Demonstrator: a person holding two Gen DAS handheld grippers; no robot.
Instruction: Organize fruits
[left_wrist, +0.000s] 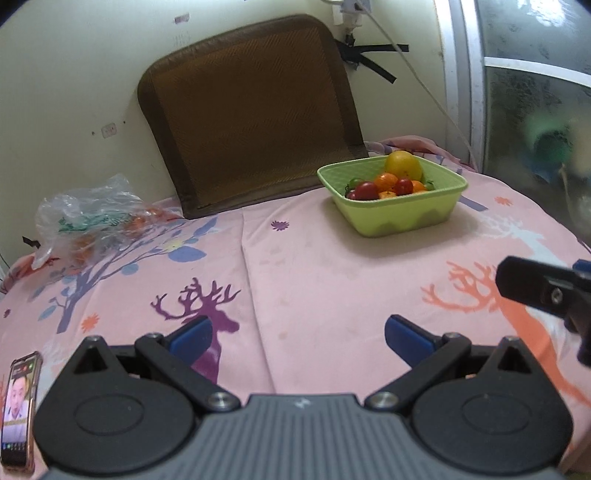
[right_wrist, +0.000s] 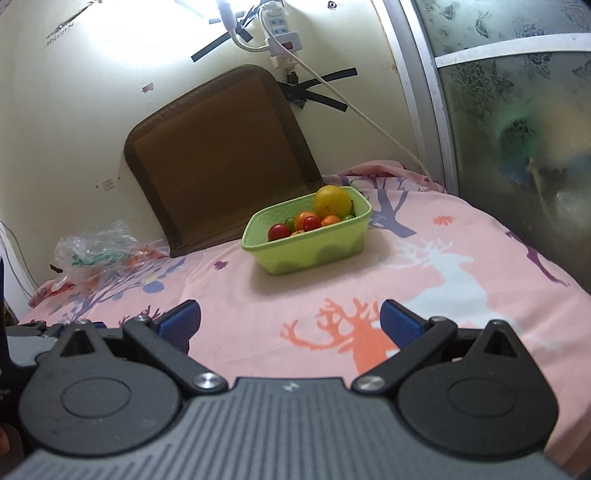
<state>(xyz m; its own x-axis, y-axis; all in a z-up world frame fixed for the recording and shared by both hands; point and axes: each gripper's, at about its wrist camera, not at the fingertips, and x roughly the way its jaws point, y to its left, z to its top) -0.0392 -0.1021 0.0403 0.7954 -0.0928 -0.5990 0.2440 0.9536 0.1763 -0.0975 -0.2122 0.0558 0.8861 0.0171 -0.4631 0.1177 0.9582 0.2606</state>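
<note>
Left wrist view shows the green basket (left_wrist: 391, 214) already heaped with fruit (left_wrist: 388, 181), so both the left gripper (left_wrist: 297, 338) and right gripper (right_wrist: 290, 321) hover spread and empty, well short of it.

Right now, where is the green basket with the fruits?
The green basket stands on the pink cloth, far side, right of centre in the left wrist view, just right of the brown mat leaning against the wall.

Soft daylight, top glare in right view; fisheye-warped edges, blurry.
</note>
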